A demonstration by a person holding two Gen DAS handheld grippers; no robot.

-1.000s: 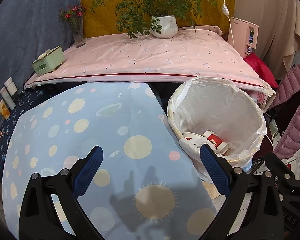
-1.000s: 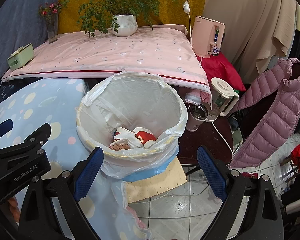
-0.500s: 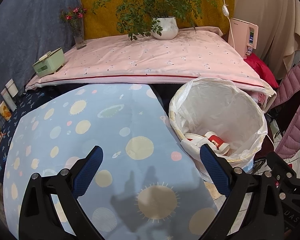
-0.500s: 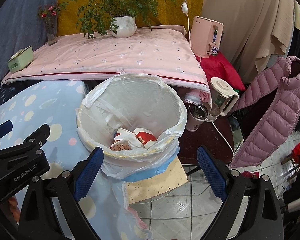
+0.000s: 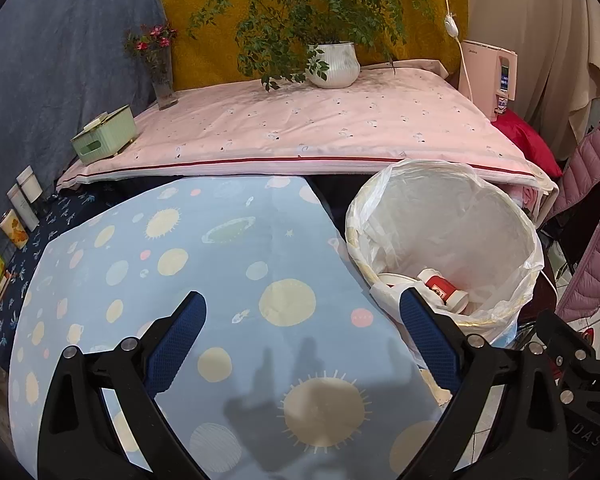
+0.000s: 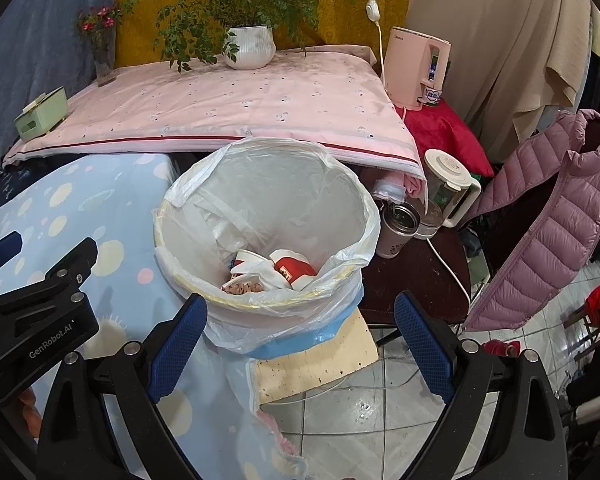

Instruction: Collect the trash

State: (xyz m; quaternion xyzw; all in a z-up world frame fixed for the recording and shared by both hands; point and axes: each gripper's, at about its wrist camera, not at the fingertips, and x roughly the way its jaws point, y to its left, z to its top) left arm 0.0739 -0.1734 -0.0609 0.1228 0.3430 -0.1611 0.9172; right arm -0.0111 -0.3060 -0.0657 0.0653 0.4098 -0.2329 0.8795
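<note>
My left gripper (image 5: 302,324) hangs over the blue spotted cloth (image 5: 204,280), jaws spread wide and holding nothing. The cloth lies bare beneath it, with room on every side out to its far edge, where a dark gap parts it from the pink quilt (image 5: 300,132). My right gripper (image 6: 300,328) is also released and empty, its fingers framing the near rim of the trash bin (image 6: 188,264). The bin stands just beside the right edge of the blue cloth, its mouth facing up, lined with a clear plastic bag (image 6: 340,184) folded over the rim. Down inside, toward the near side, lies the trash: a red and white paper cup (image 6: 294,268) on its side, its long axis running left to right, among crumpled white wrappers (image 6: 256,272). To the right of the bin a steel mug (image 6: 398,232) and a white kettle (image 6: 448,184) stand on a dark stool (image 6: 420,280), close to the bag's edge. Tiled floor (image 6: 380,420) lies open below the right gripper.
</note>
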